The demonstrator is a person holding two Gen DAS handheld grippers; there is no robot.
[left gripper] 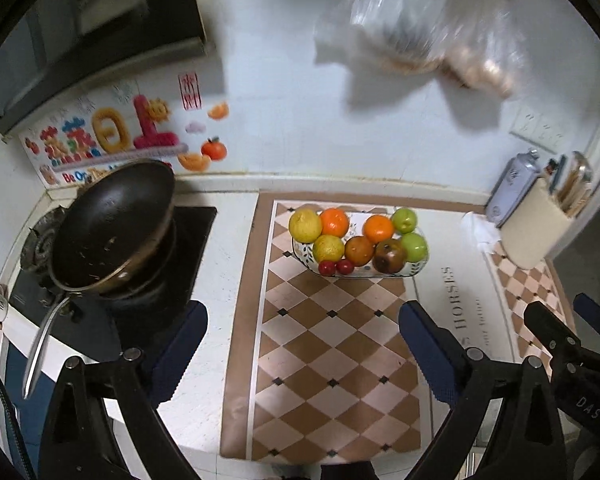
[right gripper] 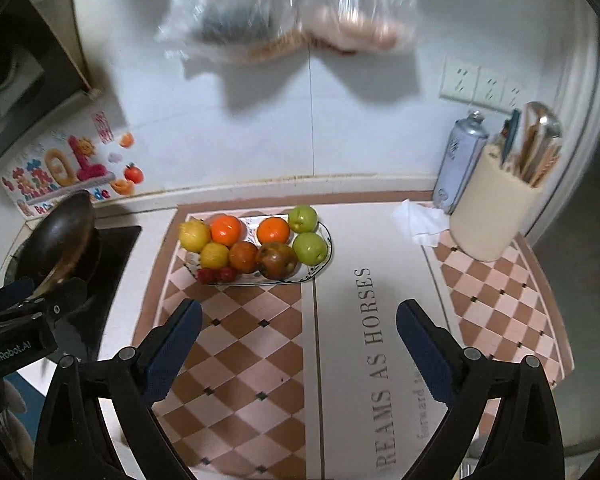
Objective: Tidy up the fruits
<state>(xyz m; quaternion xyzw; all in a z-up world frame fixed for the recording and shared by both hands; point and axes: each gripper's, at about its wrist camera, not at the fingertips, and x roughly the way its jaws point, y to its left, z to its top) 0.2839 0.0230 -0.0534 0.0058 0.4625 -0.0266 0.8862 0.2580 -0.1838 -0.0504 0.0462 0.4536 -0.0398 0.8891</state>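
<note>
a checkered mat (right gripper: 236, 360) is spread over the tabletop (left gripper: 224, 248), and the fruit plate (right gripper: 324, 258) is set near its back edge by the tiled wall (right gripper: 340, 132). a wok (left gripper: 112, 232) is kept at the left edge and a utensil holder (right gripper: 496, 216) at the right corner. the left hand-held gripper (left gripper: 304, 348) and right hand-held gripper (right gripper: 300, 344) are held spread and empty over the bare front of the mat.

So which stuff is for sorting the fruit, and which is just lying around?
For the job: lemons, oranges, green apples, cherry tomatoes, plate, both open tools.
Lying around: pan, utensil pot, spray can, tissue.
</note>
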